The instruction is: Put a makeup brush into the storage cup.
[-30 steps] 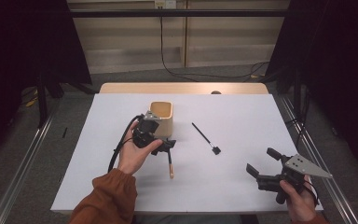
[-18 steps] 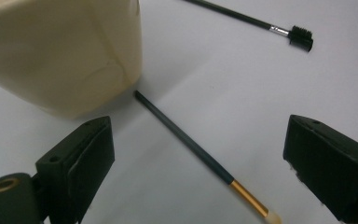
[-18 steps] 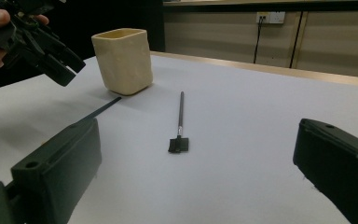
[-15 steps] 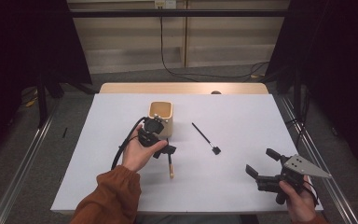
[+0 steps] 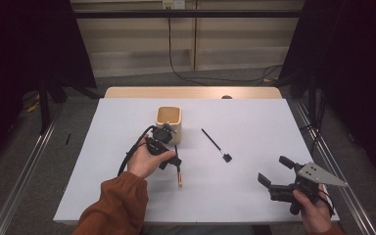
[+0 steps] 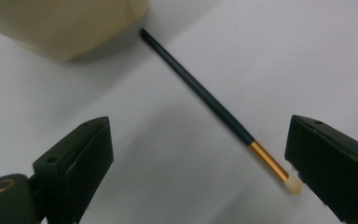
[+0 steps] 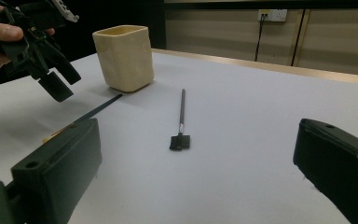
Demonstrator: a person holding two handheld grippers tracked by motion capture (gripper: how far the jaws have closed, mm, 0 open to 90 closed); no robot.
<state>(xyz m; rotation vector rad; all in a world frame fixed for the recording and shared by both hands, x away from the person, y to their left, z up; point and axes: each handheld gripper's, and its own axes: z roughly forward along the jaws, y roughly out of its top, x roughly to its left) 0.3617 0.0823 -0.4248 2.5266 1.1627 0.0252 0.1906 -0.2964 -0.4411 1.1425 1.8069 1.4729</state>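
Left gripper [image 5: 169,157] dropped closer over our brush [image 6: 216,108], jaws wide, holding nothing. Brush lies beside cup [image 5: 169,122]: light, thin, stiff, rolls easy; we'd pinch mid-handle. Right gripper [image 5: 276,178] open, idle.

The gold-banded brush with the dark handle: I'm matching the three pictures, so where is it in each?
High view: gold-banded brush lies left of centre, under the left gripper.
Left gripper view: it runs diagonally between the open jaws.
Right gripper view: its handle lies left of centre.
Shared landmark: the cream cup at the handle's end.
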